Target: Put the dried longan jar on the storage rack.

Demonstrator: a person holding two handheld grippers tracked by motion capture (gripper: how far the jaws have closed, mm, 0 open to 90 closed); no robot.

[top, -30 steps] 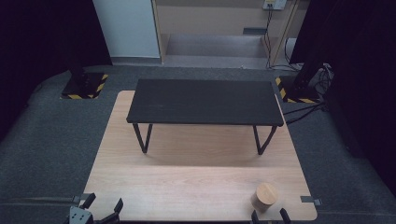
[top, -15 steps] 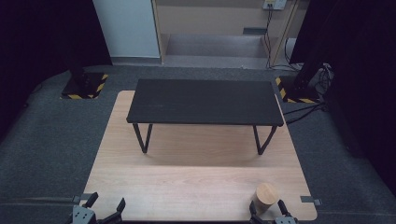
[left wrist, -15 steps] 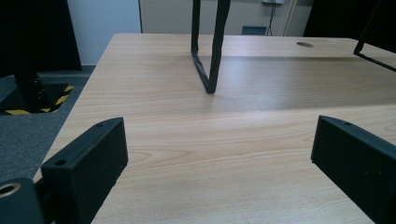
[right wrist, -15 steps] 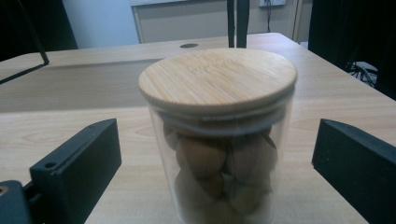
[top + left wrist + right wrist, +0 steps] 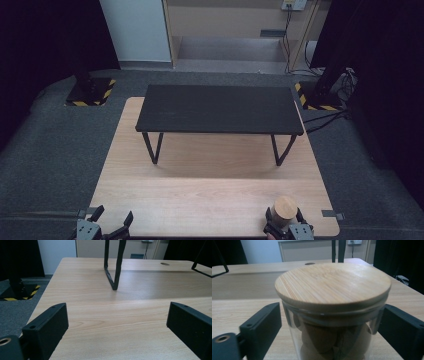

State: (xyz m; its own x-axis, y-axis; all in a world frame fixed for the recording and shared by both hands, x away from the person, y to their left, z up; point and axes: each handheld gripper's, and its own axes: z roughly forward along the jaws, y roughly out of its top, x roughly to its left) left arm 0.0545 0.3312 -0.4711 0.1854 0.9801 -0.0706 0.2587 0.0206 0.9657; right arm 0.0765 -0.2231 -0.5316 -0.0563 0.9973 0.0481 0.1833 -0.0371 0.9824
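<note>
The clear glass jar with a round bamboo lid point(image 5: 285, 209) stands upright on the light wooden tabletop point(image 5: 210, 195), close to its near edge at about five o'clock from the table's middle. In the right gripper view the jar point(image 5: 333, 312) sits between the two black jaws, its brown rounded contents visible through the glass.

What has changed: a second ago the right gripper point(image 5: 286, 223) lay just short of the jar, at its six o'clock; half a second ago it had crept closer; now its jaws flank the jar at nine and three o'clock. They are spread wide, with a gap visible on either side, so nothing is clamped yet. The jar itself has not moved across the three high views. I judge that the approach is done and the grasp is the step in hand: closing on the glass body below the lid should secure it.

The left gripper point(image 5: 107, 223) has barely shifted, resting at the table's near left corner, about seven o'clock, jaws spread over bare wood point(image 5: 117, 322).

Farther out, at twelve o'clock, the low black rectangular stand on thin metal legs point(image 5: 220, 109) stands bare on top, possibly where the jar is bound.
</note>
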